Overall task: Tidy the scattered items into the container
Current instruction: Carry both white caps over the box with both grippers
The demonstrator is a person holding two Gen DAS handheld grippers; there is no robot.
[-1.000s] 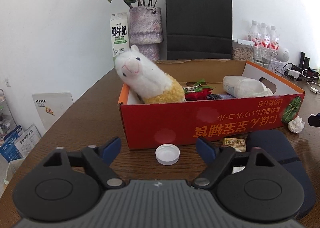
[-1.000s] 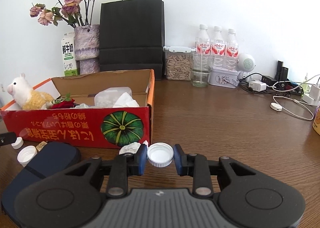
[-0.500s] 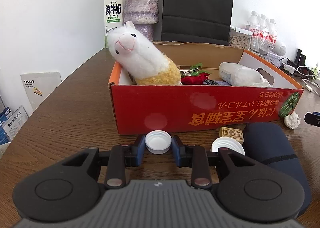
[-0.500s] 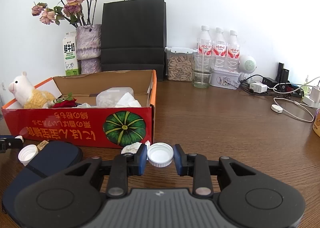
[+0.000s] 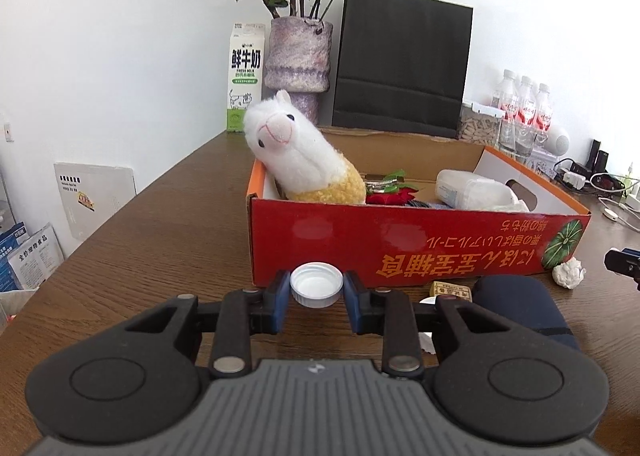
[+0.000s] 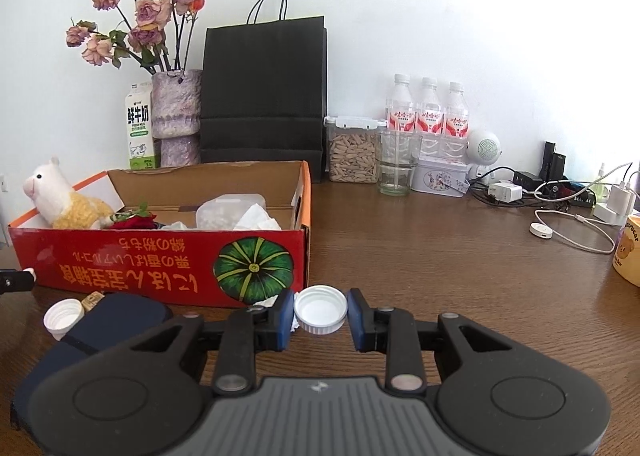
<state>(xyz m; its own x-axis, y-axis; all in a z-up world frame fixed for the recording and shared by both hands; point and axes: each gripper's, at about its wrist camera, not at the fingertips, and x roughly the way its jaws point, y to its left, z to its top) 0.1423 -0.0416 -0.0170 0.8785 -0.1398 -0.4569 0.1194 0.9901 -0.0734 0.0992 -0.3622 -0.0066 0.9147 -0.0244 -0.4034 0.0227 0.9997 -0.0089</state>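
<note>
We find a brown wooden table (image 6: 420,256) carrying the whole scene. On it stands the red cardboard box (image 5: 400,244), open-topped, with printed lettering and a green pumpkin picture on its near wall. Inside the box we note a white and yellow alpaca plush (image 5: 300,160) leaning against the left end, a red rose (image 5: 390,196) in the middle and a clear plastic bottle (image 5: 468,188) lying towards the right end.

Behind the box, against the white wall, stand a black paper bag (image 5: 404,68), a purple vase (image 5: 298,56) of dried roses and a milk carton (image 5: 246,76).

On the table in front of the box lies a dark blue pouch (image 5: 520,304). Just beside it are a small tan packet (image 5: 450,290), a crumpled white tissue (image 5: 568,274) and a loose white cap (image 6: 62,316) — all outside the box.

The left gripper (image 5: 316,296) has just closed, and its blue pads press both sides of a white bottle cap (image 5: 317,290), open side up, held before the box's near wall. The right gripper (image 6: 320,314) is likewise clamped on a second white cap (image 6: 320,310) — narrow opening, cap gripped at its rim, near the box's right corner.
</note>
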